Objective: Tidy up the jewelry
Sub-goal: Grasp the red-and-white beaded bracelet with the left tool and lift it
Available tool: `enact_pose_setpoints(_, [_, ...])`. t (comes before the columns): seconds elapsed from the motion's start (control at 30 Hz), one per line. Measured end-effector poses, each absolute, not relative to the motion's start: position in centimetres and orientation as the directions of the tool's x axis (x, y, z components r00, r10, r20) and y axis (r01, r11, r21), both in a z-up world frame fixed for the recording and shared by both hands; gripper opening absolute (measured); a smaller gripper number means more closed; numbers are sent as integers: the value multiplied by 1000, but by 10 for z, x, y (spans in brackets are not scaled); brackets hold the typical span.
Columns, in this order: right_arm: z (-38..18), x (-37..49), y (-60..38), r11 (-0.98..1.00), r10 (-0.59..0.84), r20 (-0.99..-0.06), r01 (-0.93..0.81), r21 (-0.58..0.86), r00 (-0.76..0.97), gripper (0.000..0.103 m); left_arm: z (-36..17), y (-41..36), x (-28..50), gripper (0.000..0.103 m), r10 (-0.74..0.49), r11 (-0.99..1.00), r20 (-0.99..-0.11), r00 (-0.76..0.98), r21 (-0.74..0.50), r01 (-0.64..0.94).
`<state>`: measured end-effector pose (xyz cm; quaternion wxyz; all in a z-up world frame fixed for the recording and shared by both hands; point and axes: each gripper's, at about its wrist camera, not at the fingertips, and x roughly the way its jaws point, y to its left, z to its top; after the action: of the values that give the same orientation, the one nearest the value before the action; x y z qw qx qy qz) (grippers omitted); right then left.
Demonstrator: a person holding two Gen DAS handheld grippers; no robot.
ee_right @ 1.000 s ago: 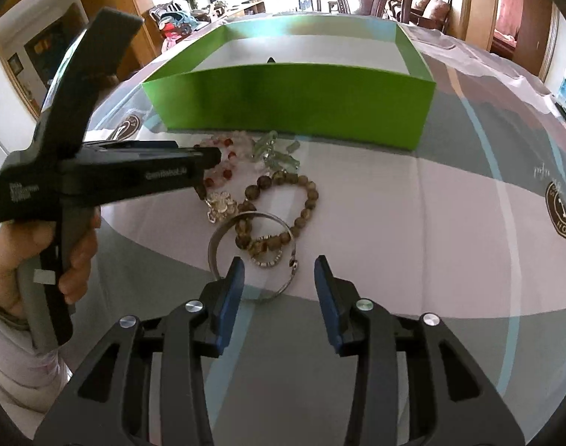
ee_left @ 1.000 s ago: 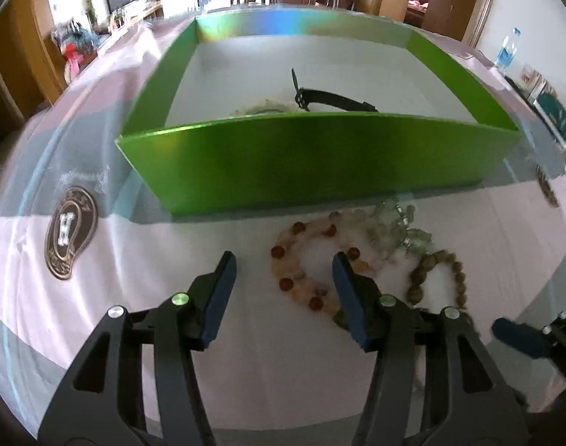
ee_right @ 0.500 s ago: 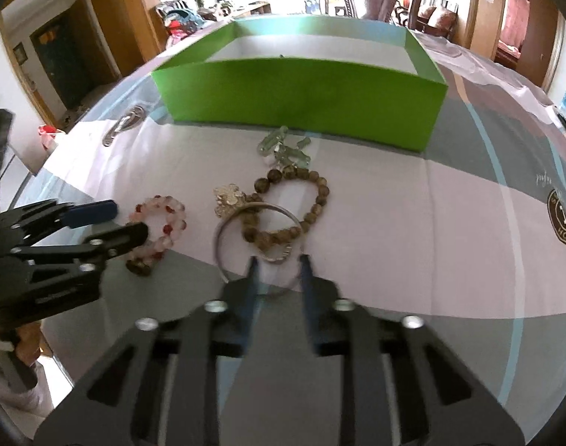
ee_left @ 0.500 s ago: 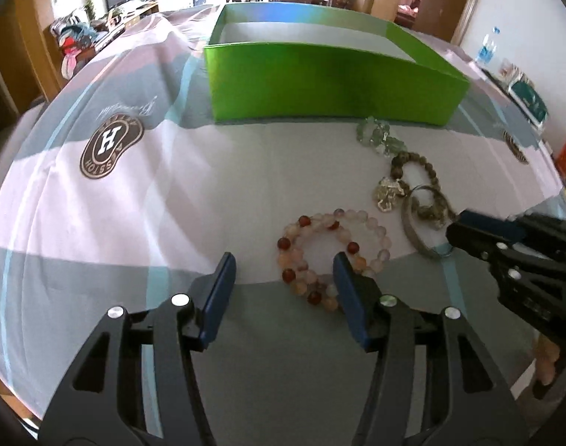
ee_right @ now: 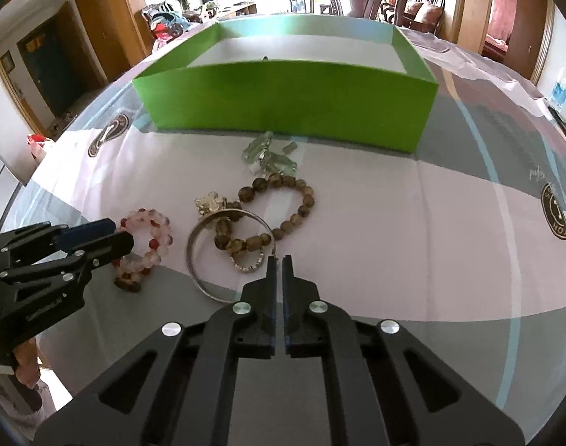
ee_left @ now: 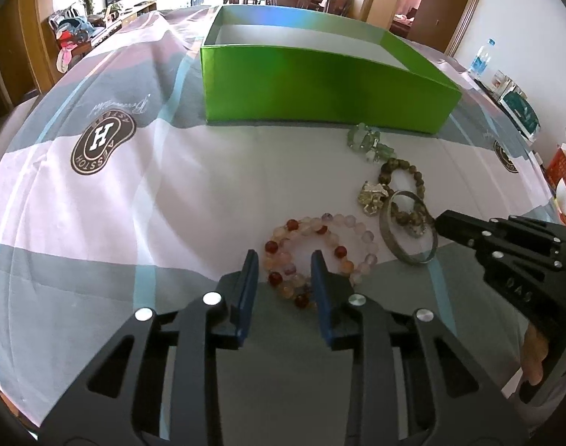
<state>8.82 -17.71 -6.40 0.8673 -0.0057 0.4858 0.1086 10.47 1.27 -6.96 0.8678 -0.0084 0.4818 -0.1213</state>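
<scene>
Both tongs low: left (ee_left: 285, 260) released, right (ee_right: 277, 260) clenched on silver bangle (ee_right: 201, 271); green box (ee_right: 283, 104) beyond.

My left camera looks forward along my left tongs (ee_left: 285, 256), low and close over the table (ee_left: 134, 223); my right camera does likewise behind my right tongs (ee_right: 278, 260). Both face the green box (ee_left: 320, 85) ahead and share the jewelry before it, each catching the other tongs at its edge.
</scene>
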Motion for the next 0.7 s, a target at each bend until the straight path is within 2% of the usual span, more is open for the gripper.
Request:
enact_pose_setpoints(0.13, [-64,88,-173,977,170,-840,-197,76,515,4,-70,7,105,29,-197,975,-831,521,-109,195])
enact_pose_setpoints(0.23, [-64,87,-172,977,167,-839,-200,71,517,5,-71,0,102,23,-177,977,-825,537,-83,195])
enact_pose_setpoints(0.3, [-63,88,-173,980,157,-842,-189,66,516,18,-71,-4,99,22,-176,977,-822,542,-77,201])
enact_pose_setpoints(0.33, [-64,88,-173,979,159,-843,-189,70,513,28,-71,-5,97,22,-179,976,-820,543,-76,205])
enact_pose_setpoints(0.37, [-64,89,-173,979,165,-844,-190,76,510,30,-71,-6,96,22,-181,975,-819,544,-78,207])
enact_pose_setpoints(0.57, [-63,87,-167,977,159,-842,-204,60,516,30,-70,-6,93,22,-179,976,-816,549,-74,207])
enact_pose_setpoints(0.6, [-62,87,-166,976,159,-843,-209,57,515,25,-71,-6,93,22,-178,976,-815,551,-72,207])
enact_pose_setpoints(0.63, [-62,86,-165,975,165,-843,-216,60,512,14,-71,-6,92,22,-177,976,-814,553,-71,208])
enact_pose_setpoints(0.7, [-63,85,-163,975,148,-845,-218,38,513,8,-71,-6,92,19,-175,976,-813,556,-69,207])
